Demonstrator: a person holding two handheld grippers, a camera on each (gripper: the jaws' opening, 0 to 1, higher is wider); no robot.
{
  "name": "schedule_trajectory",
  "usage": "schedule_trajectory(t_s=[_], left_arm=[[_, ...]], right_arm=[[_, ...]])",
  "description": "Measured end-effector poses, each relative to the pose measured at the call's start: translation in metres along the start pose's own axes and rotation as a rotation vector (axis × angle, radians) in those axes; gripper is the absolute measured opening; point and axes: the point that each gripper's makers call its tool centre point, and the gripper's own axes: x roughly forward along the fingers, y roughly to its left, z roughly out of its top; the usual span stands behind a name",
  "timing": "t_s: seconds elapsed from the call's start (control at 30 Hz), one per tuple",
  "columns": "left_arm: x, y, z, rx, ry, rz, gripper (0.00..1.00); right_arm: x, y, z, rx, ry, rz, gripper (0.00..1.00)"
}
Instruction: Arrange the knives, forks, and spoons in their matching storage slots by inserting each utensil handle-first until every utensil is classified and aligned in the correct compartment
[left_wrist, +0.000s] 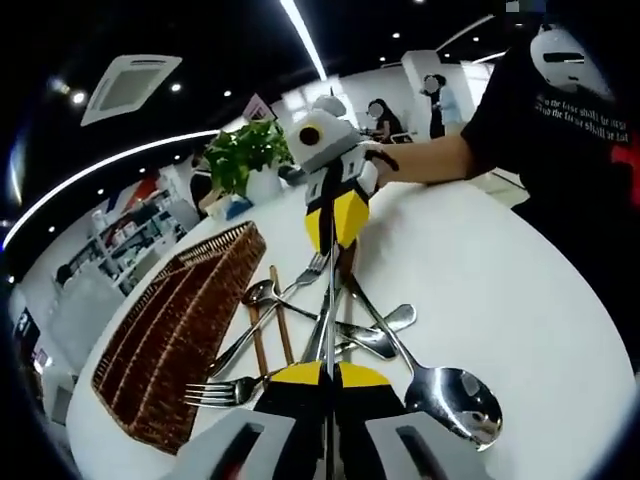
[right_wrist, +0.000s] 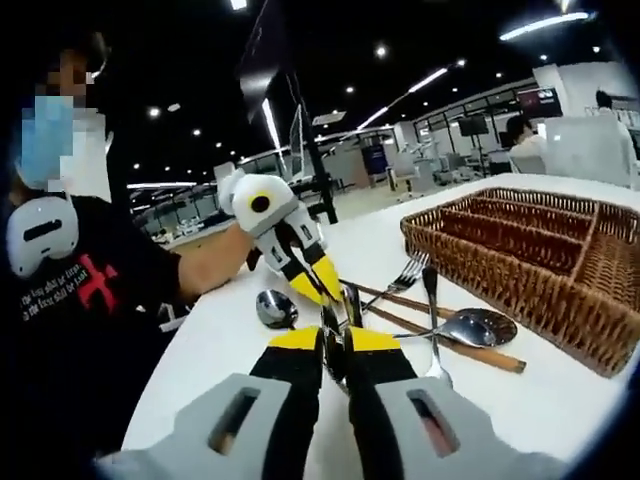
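A slim metal utensil (left_wrist: 330, 310), seen edge-on so its kind is unclear, spans between both grippers above the white table (left_wrist: 500, 280). My left gripper (left_wrist: 327, 372) is shut on its near end; from the right gripper view the same gripper (right_wrist: 322, 285) reaches in from the left. My right gripper (right_wrist: 335, 345) is shut on the utensil's other end (right_wrist: 350, 300), and in the left gripper view it (left_wrist: 335, 230) comes in from above. Loose on the table under them lie a large spoon (left_wrist: 455, 400), a fork (left_wrist: 225, 392), more spoons and wooden-handled pieces (right_wrist: 450, 345).
A brown wicker cutlery basket (left_wrist: 180, 330) with long compartments (right_wrist: 530, 250) lies beside the pile. A potted green plant (left_wrist: 245, 155) stands at the table's far side. A person in a black T-shirt (left_wrist: 560, 120) holds the grippers at the table edge.
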Motion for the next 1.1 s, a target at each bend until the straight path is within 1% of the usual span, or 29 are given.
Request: schedule_trajectory(t_s=[0.07,0.1,0.17,0.2,0.27,0.3,0.37,0.4,0.47,0.5,0.53,0.57,0.63,0.7,0.73,0.8,0.87,0.93,1.0,1.03,1.07,1.1], left_arm=[[0.000,0.001,0.000,0.012,0.001,0.006,0.02],[0.000,0.000,0.000,0.012,0.003,0.002,0.02],[0.000,-0.001,0.000,0.010,0.002,-0.006,0.02],[0.000,-0.002,0.001,0.004,0.000,-0.011,0.02],[0.000,-0.003,0.001,-0.001,0.002,-0.015,0.02],[-0.001,-0.002,0.002,-0.007,-0.002,-0.012,0.02],[0.000,0.001,0.003,-0.014,-0.013,-0.002,0.04],[-0.001,0.002,0.002,-0.019,-0.013,-0.002,0.05],[-0.001,0.002,0.001,-0.016,-0.008,0.002,0.04],[-0.001,0.002,0.001,-0.014,-0.011,0.000,0.04],[-0.002,0.002,0.002,-0.015,-0.020,-0.004,0.03],[-0.001,0.002,0.002,-0.015,-0.021,-0.007,0.02],[0.000,-0.003,0.005,-0.005,-0.012,-0.032,0.01],[0.000,-0.005,0.005,-0.004,-0.004,-0.047,0.01],[0.001,-0.004,0.006,0.001,0.009,-0.046,0.01],[0.000,-0.001,0.005,0.006,0.029,-0.046,0.01],[-0.001,0.000,0.007,0.006,0.032,-0.047,0.01],[-0.001,-0.001,0.008,-0.007,0.040,-0.063,0.01],[0.000,-0.001,0.007,-0.011,0.059,-0.063,0.01],[0.000,-0.001,0.006,-0.011,0.069,-0.061,0.01],[0.000,0.000,0.005,-0.012,0.075,-0.060,0.01],[0.000,0.001,0.005,-0.011,0.081,-0.056,0.01]], right_arm=[[0.000,0.001,0.000,0.001,0.003,0.003,0.06],[0.000,0.001,-0.002,-0.013,0.013,0.000,0.06],[0.000,0.003,0.000,-0.101,0.000,0.004,0.05],[0.000,0.003,0.000,-0.116,-0.001,0.002,0.05],[0.001,0.006,-0.002,-0.098,0.013,0.004,0.03],[0.000,0.004,0.001,-0.111,0.010,-0.007,0.03],[-0.001,0.005,0.002,-0.110,0.006,0.007,0.00],[-0.001,0.008,0.002,-0.102,0.006,0.018,0.00],[0.001,0.008,0.001,-0.128,0.012,0.011,0.00],[0.000,0.007,0.001,-0.127,0.009,0.009,0.01],[0.000,0.005,0.004,-0.135,-0.007,-0.003,0.02],[-0.001,0.005,0.003,-0.138,-0.005,-0.003,0.03],[-0.003,0.010,0.001,-0.158,0.002,0.031,0.03],[-0.005,0.011,0.000,-0.168,0.005,0.030,0.04],[-0.006,0.010,0.000,-0.174,0.006,0.024,0.07],[-0.011,0.006,0.008,-0.177,-0.023,0.002,0.26],[-0.016,0.004,0.011,-0.168,-0.033,-0.002,0.41],[-0.021,0.004,0.010,-0.161,-0.019,-0.008,0.46],[-0.025,-0.001,0.010,-0.178,-0.013,-0.038,0.54],[-0.027,-0.003,0.010,-0.165,-0.006,-0.053,0.60],[-0.029,-0.008,0.013,-0.151,-0.015,-0.085,0.70],[-0.031,-0.012,0.016,-0.143,-0.029,-0.104,0.77]])
